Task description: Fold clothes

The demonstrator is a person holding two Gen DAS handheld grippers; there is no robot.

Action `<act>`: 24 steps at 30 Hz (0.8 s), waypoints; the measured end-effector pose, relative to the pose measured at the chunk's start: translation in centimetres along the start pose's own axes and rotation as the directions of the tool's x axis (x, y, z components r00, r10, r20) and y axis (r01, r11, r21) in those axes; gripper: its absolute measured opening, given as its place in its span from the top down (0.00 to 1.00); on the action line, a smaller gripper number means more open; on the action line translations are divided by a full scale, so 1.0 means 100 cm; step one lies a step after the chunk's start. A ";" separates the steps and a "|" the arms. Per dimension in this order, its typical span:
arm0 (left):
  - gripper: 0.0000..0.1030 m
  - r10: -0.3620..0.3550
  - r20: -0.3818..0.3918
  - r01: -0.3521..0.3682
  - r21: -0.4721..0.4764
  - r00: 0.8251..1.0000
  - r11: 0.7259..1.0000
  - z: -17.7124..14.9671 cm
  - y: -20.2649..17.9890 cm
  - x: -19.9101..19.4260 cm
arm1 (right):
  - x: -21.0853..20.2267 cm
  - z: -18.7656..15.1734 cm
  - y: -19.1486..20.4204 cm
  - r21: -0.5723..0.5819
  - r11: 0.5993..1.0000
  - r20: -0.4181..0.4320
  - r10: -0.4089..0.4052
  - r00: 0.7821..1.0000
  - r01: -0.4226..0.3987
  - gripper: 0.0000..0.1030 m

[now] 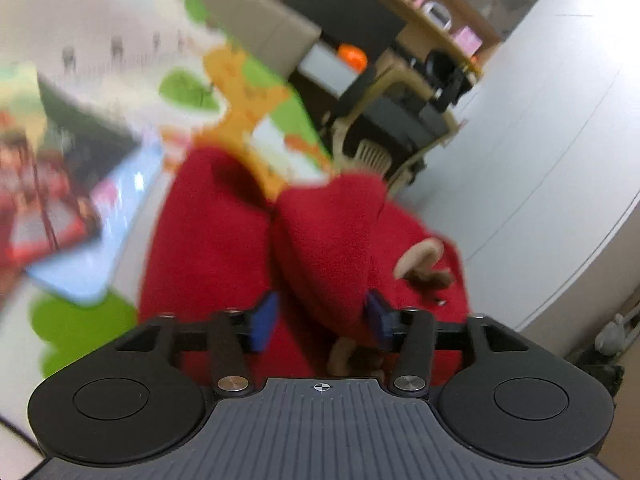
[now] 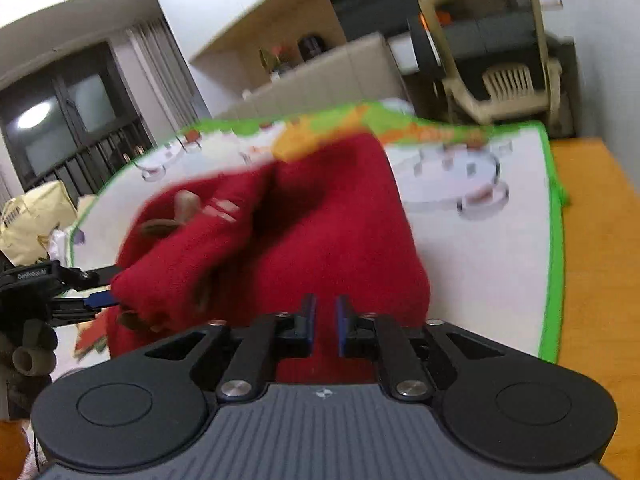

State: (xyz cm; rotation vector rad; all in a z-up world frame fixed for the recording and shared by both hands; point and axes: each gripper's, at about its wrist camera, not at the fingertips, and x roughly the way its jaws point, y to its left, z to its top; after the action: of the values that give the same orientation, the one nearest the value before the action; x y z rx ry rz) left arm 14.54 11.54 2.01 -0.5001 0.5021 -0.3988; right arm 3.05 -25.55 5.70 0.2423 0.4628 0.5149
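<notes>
Right hand-held gripper [image 2: 323, 326] nearly closed, pinching red garment [image 2: 320, 220] — left [image 1: 322, 320] spread around it

Play mat [image 2: 480, 240] spread flat, white w/ green edge, orange and green cartoon prints, sitting on the wood floor [image 2: 592, 248]; floor shows bare past the mat's right edge. Red garment [image 2: 332, 232] bunched on the mat, mid-frame. In the left view a light-blue box [image 1: 100, 236] and other blurred toy stuff lie on the mat, just beside the garment; details too smeared to tell.
</notes>
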 end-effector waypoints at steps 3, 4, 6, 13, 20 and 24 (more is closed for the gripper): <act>0.32 -0.068 0.062 0.065 0.046 0.996 0.997 0.019 -0.015 -0.006 | -0.013 0.017 0.020 -0.100 0.995 0.101 0.028 0.994 -0.017 0.57; 0.26 -0.091 0.082 0.086 0.063 0.992 0.994 0.025 -0.020 -0.008 | -0.015 0.020 0.033 -0.155 0.987 0.125 0.050 0.991 -0.030 0.51; 0.18 -0.138 0.121 0.126 0.097 0.983 0.987 0.038 -0.029 -0.013 | -0.005 0.023 0.056 -0.245 0.967 0.149 0.102 0.984 -0.063 0.39; 0.11 -0.009 -0.054 0.007 -0.046 0.998 0.999 0.037 -0.001 0.078 | 0.076 -0.018 0.088 -0.358 0.928 -0.077 0.075 0.994 -0.098 0.36; 0.15 -0.003 -0.038 0.000 -0.096 0.999 0.995 0.028 0.018 0.070 | 0.069 -0.027 0.093 -0.425 0.899 -0.077 0.079 0.994 -0.105 0.32; 0.09 -0.092 0.044 0.094 -0.068 0.995 0.993 0.017 0.008 0.027 | 0.063 -0.030 0.095 -0.429 0.896 -0.079 0.083 0.993 -0.109 0.28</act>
State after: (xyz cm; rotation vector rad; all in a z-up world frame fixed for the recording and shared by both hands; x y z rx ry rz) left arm 17.82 11.51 1.96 -0.5996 0.4558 -0.4607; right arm 2.50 -13.91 3.97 -0.1814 0.3821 0.7099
